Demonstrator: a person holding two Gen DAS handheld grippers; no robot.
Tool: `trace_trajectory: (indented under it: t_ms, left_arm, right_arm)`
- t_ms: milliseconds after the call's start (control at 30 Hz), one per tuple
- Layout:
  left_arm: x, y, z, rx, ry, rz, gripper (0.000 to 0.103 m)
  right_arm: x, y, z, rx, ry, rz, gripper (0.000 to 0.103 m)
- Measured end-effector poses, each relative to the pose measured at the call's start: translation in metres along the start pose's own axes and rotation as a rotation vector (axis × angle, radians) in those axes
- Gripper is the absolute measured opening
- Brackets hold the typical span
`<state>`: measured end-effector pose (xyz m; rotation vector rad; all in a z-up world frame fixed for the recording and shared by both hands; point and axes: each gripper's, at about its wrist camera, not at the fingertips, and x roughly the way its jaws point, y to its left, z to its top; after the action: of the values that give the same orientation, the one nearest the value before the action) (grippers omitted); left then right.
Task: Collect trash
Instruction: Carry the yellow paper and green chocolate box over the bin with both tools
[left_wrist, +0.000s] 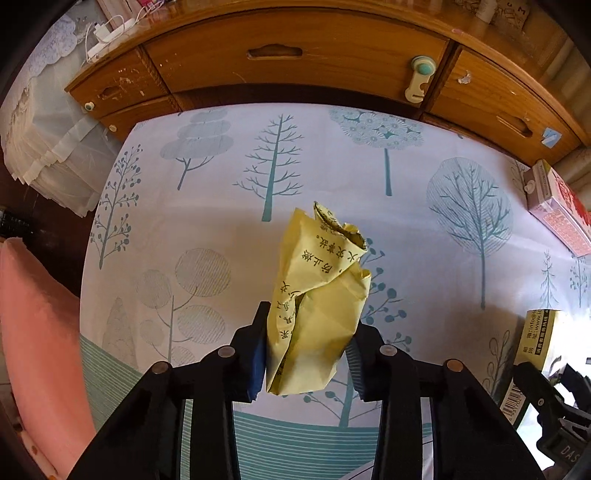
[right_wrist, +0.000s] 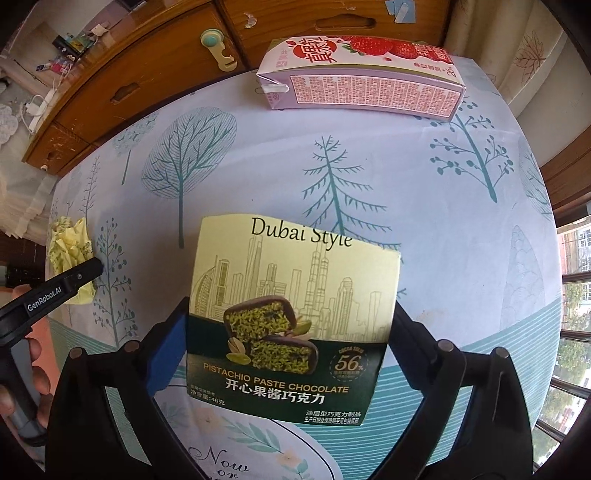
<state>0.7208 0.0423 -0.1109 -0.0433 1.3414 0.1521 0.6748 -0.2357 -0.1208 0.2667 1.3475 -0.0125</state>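
Note:
A crumpled yellow paper (left_wrist: 317, 295) printed with dark characters stands between the jaws of my left gripper (left_wrist: 314, 317), which is shut on its lower part just above the tree-print tablecloth (left_wrist: 221, 206). In the right wrist view the same paper (right_wrist: 68, 247) shows at the far left beside a left gripper finger (right_wrist: 74, 280). My right gripper (right_wrist: 291, 310) is shut across the width of a flat pistachio chocolate box (right_wrist: 291, 314), a finger at each side edge. The box's edge (left_wrist: 532, 350) shows at the lower right of the left wrist view.
A pink strawberry milk carton (right_wrist: 362, 81) lies on its side at the table's far edge. A wooden drawer cabinet (left_wrist: 295, 48) stands right behind the table. A pink cushion (left_wrist: 33, 332) sits to the left, and a person's hand (right_wrist: 33, 376) holds the left gripper's handle.

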Motion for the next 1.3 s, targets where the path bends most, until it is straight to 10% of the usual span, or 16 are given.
trace_trajectory:
  t_ms: [233, 600, 1300]
  left_arm:
    - [-0.039, -0.022, -0.052, 0.075, -0.062, -0.045, 0.034]
    - [-0.140, 0.000, -0.223, 0.078, -0.110, -0.173, 0.034]
    - [-0.204, 0.139, -0.611, 0.179, -0.135, -0.294, 0.034]
  right_arm:
    - [-0.015, -0.013, -0.029, 0.022, -0.003, 0.107, 0.092]
    - [-0.098, -0.021, -0.115, -0.015, -0.071, 0.253, 0.093]
    - [-0.178, 0.053, -0.505, -0.102, -0.077, 0.186, 0.093]
